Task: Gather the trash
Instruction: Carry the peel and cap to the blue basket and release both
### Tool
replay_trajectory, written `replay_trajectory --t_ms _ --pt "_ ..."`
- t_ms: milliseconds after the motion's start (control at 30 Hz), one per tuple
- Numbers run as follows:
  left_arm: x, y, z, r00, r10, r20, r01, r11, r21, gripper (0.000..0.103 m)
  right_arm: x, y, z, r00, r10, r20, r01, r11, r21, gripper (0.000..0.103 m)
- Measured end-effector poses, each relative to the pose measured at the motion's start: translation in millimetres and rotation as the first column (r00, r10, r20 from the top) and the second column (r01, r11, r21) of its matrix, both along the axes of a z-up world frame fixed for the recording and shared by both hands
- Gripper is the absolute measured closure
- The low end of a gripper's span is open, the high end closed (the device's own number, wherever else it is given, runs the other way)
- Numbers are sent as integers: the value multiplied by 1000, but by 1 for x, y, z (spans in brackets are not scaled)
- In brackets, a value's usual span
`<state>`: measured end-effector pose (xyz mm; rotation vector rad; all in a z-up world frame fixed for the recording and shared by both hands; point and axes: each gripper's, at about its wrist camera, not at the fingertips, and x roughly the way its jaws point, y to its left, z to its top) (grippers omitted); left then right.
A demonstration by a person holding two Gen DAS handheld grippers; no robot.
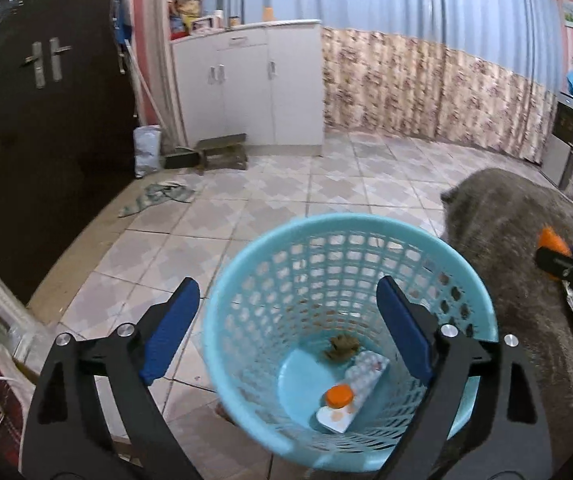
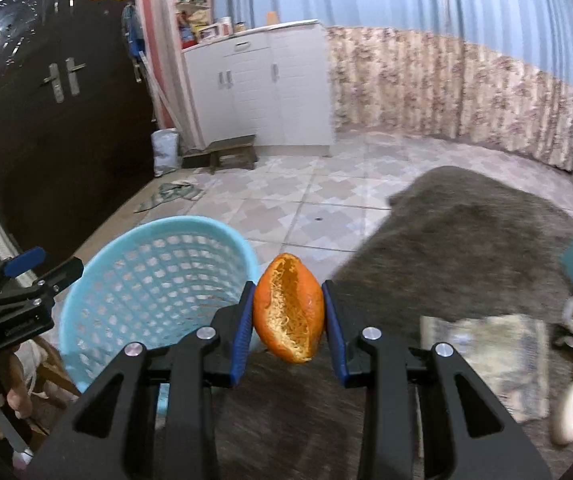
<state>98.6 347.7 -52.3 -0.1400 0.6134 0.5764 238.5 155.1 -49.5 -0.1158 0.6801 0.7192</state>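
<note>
Right claw [image 2: 288, 314] clamps orange peel [image 2: 288, 308] — left claw [image 1: 288, 330] apart over basket [image 1: 246, 264].

Patterned tiled floor [image 1: 246, 200]; dark double door [image 1: 42, 120] at left; white cabinet [image 1: 254, 84] against pink-striped wall [image 1: 148, 40]; blue-and-floral curtain [image 1: 426, 60] across back; low wooden stool [image 1: 222, 152] beside cabinet; grey rug [image 2: 466, 240] at right.
</note>
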Motion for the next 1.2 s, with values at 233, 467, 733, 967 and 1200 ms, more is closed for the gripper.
replay_trajectory --t_ms 233,467,733,967,1200 --pt "-14 17 2 999 54 9 -54 998 12 9 -7 56 -17 994 101 -32 -102 994 -25 69" --pt "-17 24 1 997 72 7 -72 997 -1 9 -13 75 -24 986 159 -43 -162 986 -51 41" --pt "-17 10 13 999 45 26 -44 999 -7 9 -11 22 -2 995 94 -27 -95 995 -6 32" --pt "-8 -37 28 999 -23 48 22 1000 6 6 -11 -60 18 998 -52 19 52 999 0 19" --pt "12 -97 28 991 -126 42 127 992 -16 5 -11 -140 24 971 -228 77 230 973 -25 19"
